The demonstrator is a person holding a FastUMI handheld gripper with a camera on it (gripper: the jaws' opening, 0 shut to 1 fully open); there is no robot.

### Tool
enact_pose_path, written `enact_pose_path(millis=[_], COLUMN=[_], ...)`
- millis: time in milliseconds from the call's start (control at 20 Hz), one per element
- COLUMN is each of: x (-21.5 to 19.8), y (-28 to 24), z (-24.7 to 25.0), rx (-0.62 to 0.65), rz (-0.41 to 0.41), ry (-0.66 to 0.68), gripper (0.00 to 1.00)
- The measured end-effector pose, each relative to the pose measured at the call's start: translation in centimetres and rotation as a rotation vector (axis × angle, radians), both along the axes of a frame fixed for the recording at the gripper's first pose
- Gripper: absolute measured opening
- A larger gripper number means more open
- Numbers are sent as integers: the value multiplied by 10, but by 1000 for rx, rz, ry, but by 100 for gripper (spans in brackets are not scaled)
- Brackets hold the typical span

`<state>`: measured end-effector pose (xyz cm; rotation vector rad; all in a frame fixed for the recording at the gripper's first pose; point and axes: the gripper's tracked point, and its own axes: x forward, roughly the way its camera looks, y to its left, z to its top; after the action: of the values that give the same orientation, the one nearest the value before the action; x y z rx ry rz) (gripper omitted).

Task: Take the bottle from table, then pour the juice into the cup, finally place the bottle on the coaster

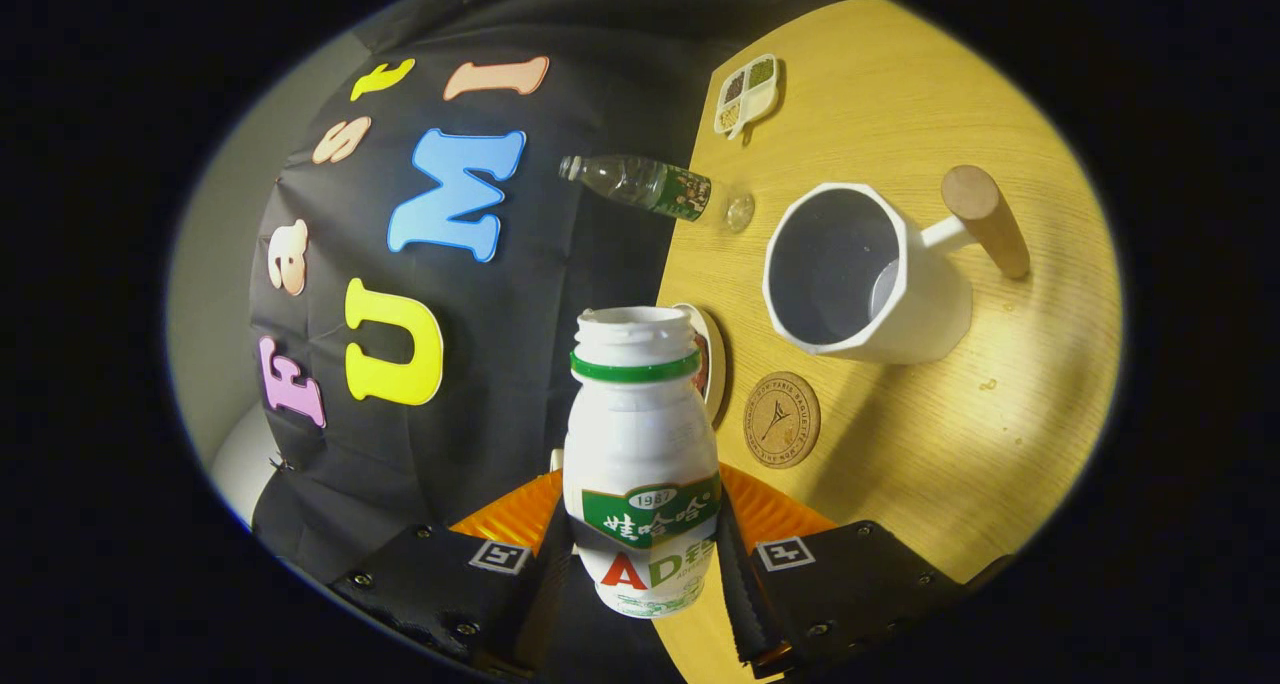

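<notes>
White plastic bottle (641,464), green neck ring, cap off, mouth open: held between the two fingers of the gripper (640,554), both pressing its lower body, the whole view rolled well over so the wooden table (950,444) stands nearly on edge.

Cup (860,274), white, faceted, with a wooden peg handle: beyond the fingers, apart from the bottle's mouth, its opening facing the camera.

Coaster (781,419), round cork: on the table just beside the cup's base, near the bottle's shoulder.

Step in hand, by judgement: pouring (or just either side of it). Bring the mouth over the cup's rim before tilting further; tilt slowly; keep the squeeze steady.

Other items: clear water bottle (655,186); small divided dish (747,94); a plate edge (712,359) behind the bottle.

Not legible: juice level in bottle or cup; whether any stream runs; most of the plate, hidden by the bottle.
</notes>
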<state>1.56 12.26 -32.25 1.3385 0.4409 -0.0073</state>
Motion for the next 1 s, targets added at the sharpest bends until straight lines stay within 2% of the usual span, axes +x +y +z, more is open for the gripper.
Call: enact_pose_path(millis=[450,1000], x=[8,10], y=[-9,-7], z=[3,6], rx=[111,187], rz=[-52,-76], ry=[12,30], gripper=[67,67])
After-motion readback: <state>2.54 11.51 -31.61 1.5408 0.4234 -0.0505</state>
